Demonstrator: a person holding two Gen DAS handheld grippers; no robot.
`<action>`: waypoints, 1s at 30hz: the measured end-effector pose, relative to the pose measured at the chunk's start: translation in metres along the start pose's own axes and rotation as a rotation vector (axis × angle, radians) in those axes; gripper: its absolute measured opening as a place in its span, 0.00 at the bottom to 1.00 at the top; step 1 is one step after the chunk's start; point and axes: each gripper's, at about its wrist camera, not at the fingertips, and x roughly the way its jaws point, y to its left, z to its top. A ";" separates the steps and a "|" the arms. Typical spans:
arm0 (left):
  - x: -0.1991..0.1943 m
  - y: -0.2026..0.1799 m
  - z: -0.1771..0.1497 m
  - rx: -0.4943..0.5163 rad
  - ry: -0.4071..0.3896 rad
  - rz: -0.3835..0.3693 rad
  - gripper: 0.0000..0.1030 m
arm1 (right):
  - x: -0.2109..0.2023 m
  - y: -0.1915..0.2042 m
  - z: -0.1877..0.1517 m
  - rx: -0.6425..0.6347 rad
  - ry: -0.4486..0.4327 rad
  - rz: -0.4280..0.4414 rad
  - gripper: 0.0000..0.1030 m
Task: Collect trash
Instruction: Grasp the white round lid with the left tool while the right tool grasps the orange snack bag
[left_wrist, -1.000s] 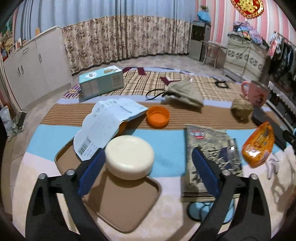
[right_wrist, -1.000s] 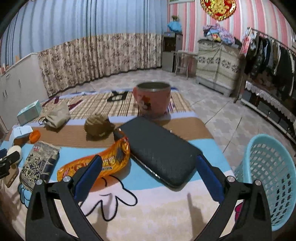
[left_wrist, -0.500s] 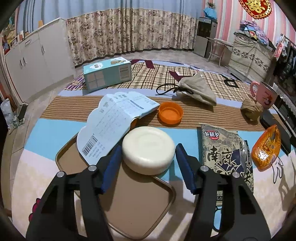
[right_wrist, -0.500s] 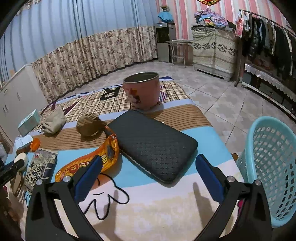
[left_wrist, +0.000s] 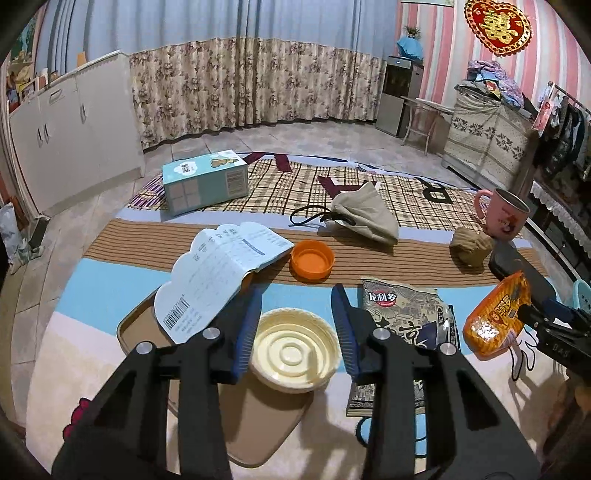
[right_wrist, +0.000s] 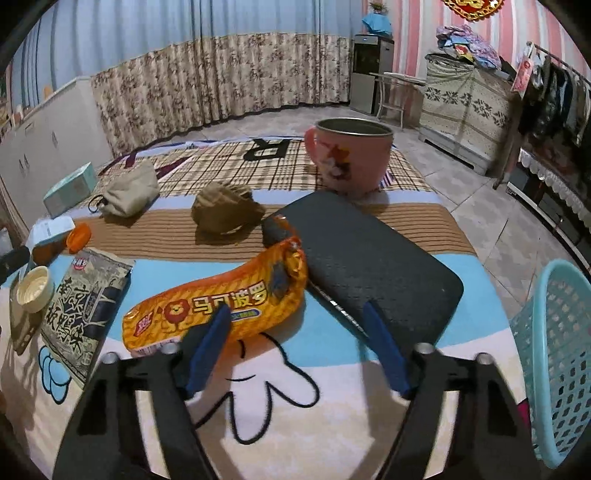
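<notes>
A cream round lid sits tipped over the brown tray, its ringed hollow side facing me. My left gripper has its closing jaws on it, a blue pad against each side. The same lid shows small at the far left of the right wrist view. An orange snack bag lies on the cartoon mat. My right gripper is low over the bag's right end with its jaws closing. Its left finger overlaps the bag's lower edge, and the pads are not pressing on it. A grey printed snack bag lies between the two.
A teal mesh basket stands off the mat's right edge. A black case lies by the orange bag, with a pink mug and crumpled brown paper behind. A printed leaflet, orange cap, beige pouch and tissue box lie further back.
The left jaws narrowed onto the cream lid, which tipped from dome-up to show its hollow side. The right gripper moved down and closer to the orange bag, and its jaws narrowed.
</notes>
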 end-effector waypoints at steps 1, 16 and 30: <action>0.001 0.001 0.000 0.000 0.002 0.003 0.35 | 0.000 0.000 0.000 0.015 0.010 0.025 0.52; 0.013 0.011 -0.006 -0.045 0.058 0.034 0.68 | 0.019 0.002 -0.001 -0.006 0.067 0.045 0.24; 0.021 0.006 -0.020 -0.030 0.108 0.010 0.90 | -0.007 -0.013 0.007 0.010 -0.035 0.064 0.04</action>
